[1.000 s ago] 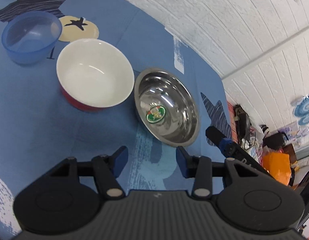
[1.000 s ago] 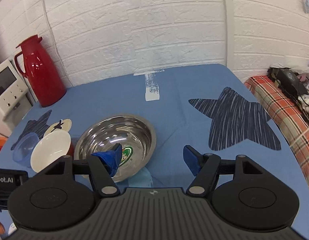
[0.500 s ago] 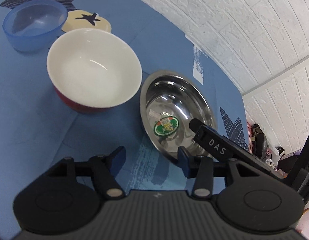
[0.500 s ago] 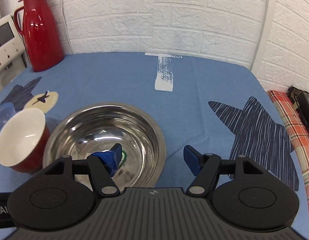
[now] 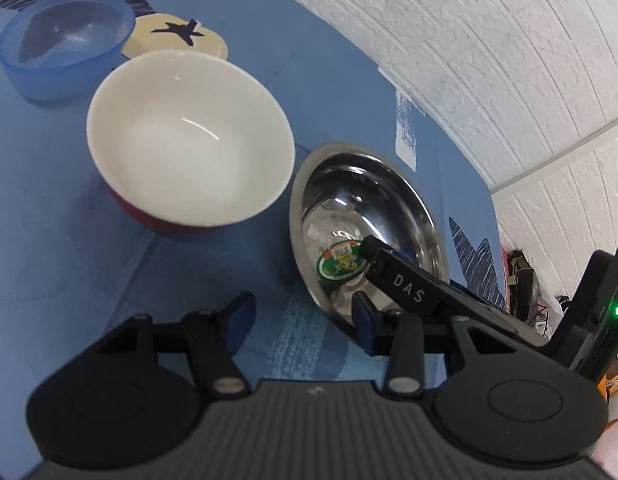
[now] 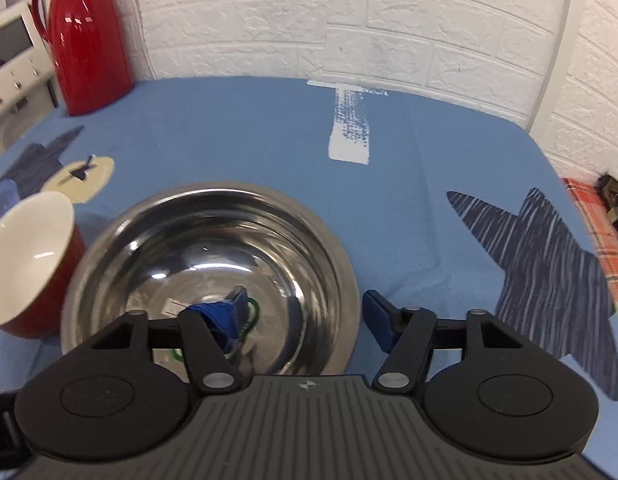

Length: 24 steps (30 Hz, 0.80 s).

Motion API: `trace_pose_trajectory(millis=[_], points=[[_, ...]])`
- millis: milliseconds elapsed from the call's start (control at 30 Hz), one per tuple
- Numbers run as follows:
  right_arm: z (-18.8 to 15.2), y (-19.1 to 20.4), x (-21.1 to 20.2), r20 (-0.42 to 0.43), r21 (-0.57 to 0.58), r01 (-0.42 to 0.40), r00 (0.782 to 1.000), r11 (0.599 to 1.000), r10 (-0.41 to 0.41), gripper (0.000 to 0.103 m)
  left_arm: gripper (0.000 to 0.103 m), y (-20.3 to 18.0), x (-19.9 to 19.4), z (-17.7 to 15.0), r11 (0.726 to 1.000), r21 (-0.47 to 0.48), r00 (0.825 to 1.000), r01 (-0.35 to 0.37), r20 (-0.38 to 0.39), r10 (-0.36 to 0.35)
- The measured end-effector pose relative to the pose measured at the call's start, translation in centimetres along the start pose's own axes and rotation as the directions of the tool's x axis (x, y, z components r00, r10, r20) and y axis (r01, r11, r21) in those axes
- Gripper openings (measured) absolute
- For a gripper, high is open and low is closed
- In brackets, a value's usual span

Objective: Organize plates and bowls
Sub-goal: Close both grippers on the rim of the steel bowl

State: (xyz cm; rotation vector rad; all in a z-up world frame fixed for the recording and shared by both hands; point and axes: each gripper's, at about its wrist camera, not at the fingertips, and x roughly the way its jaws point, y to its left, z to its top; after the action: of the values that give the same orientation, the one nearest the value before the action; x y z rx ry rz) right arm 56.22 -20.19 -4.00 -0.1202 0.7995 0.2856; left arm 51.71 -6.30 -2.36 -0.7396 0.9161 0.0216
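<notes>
A steel bowl [image 6: 213,248] with a green sticker inside sits on the blue tablecloth, also visible in the left wrist view [image 5: 373,208]. My right gripper [image 6: 305,314] is open and straddles the bowl's right rim, one finger inside and the other outside. Its finger [image 5: 405,285] reaches into the bowl in the left wrist view. A white bowl with a red outside [image 5: 189,148] stands just left of the steel bowl [image 6: 25,256]. Behind it is a translucent blue bowl [image 5: 65,44]. My left gripper [image 5: 301,320] is open and holds nothing, in front of the white and steel bowls.
A red thermos jug [image 6: 89,36] and a white appliance [image 6: 9,64] stand at the back left by the brick wall. The table's right edge [image 6: 549,160] drops to a plaid cloth [image 6: 597,216]. Bare tablecloth [image 6: 409,208] lies right of the steel bowl.
My right gripper has moved forward and down onto the steel bowl, so its rim now sits between the fingers. The left gripper has come closer to the bowls.
</notes>
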Motion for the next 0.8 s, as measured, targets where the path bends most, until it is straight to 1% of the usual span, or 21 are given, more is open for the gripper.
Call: trace_pose_trajectory(millis=[33, 67, 100, 167, 233, 300, 367, 433, 500, 600, 733, 800], points=[[-0.2, -0.1, -0.2, 0.003, 0.004, -0.012, 1.0, 1.0, 0.012, 0.033, 0.034, -0.1, -0.1, 0.1, 1.0, 0.019, 1.0, 0.001, -0.001, -0.001], [-0.4, -0.1, -0.5, 0.003, -0.001, -0.003, 1.0, 1.0, 0.003, 0.021, 0.022, -0.2, -0.3, 0.2, 0.999, 0.048, 1.0, 0.003, -0.005, -0.002], [-0.7, 0.0, -0.8, 0.001, -0.01, -0.008, 1.0, 1.0, 0.008, 0.018, 0.014, -0.4, -0.5, 0.2, 0.998, 0.064, 1.0, 0.012, -0.013, -0.012], [-1.4, 0.2, -1.8, -0.007, -0.019, -0.007, 1.0, 1.0, 0.007, 0.017, 0.014, -0.4, -1.3, -0.3, 0.997, 0.08, 0.999, 0.012, -0.032, -0.01], [-2.4, 0.6, -3.0, 0.0, -0.033, 0.007, 1.0, 0.999, -0.007, 0.017, 0.014, -0.4, -2.5, -1.2, 0.993, 0.118, 0.999, 0.018, -0.043, -0.013], [-3.8, 1.0, -4.8, 0.0, -0.031, 0.0, 1.0, 1.0, 0.0, 0.017, 0.014, -0.1, -4.2, -2.4, 0.988, 0.153, 0.998, 0.029, -0.062, -0.019], [-5.6, 1.6, -7.2, 0.01, -0.037, -0.007, 1.0, 0.999, 0.007, 0.018, 0.014, 0.8, -6.4, -3.8, 0.986, 0.157, 0.995, 0.053, -0.097, -0.038], [-7.8, 2.7, -10.1, 0.025, -0.062, -0.002, 1.0, 0.998, 0.004, 0.018, 0.015, 2.1, -8.7, -5.4, 0.982, 0.168, 0.988, 0.087, -0.14, -0.064], [-10.6, 4.1, -13.3, 0.038, -0.076, -0.021, 0.999, 0.997, 0.024, 0.019, 0.015, 3.8, -11.7, -7.6, 0.974, 0.194, 0.983, 0.117, -0.16, -0.086], [-14.8, 6.3, -17.5, 0.054, -0.068, -0.057, 0.997, 0.996, 0.061, 0.019, 0.015, 6.0, -15.5, -11.2, 0.96, 0.25, 0.981, 0.126, -0.176, -0.083], [-19.5, 9.3, -21.1, 0.069, -0.06, -0.071, 0.995, 0.996, 0.075, 0.02, 0.015, 9.4, -19.3, -15.0, 0.944, 0.295, 0.975, 0.149, -0.204, -0.09], [-21.1, 10.4, -22.3, 0.071, -0.048, -0.079, 0.994, 0.996, 0.082, 0.023, 0.016, 10.8, -20.6, -16.4, 0.934, 0.318, 0.973, 0.161, -0.211, -0.096]])
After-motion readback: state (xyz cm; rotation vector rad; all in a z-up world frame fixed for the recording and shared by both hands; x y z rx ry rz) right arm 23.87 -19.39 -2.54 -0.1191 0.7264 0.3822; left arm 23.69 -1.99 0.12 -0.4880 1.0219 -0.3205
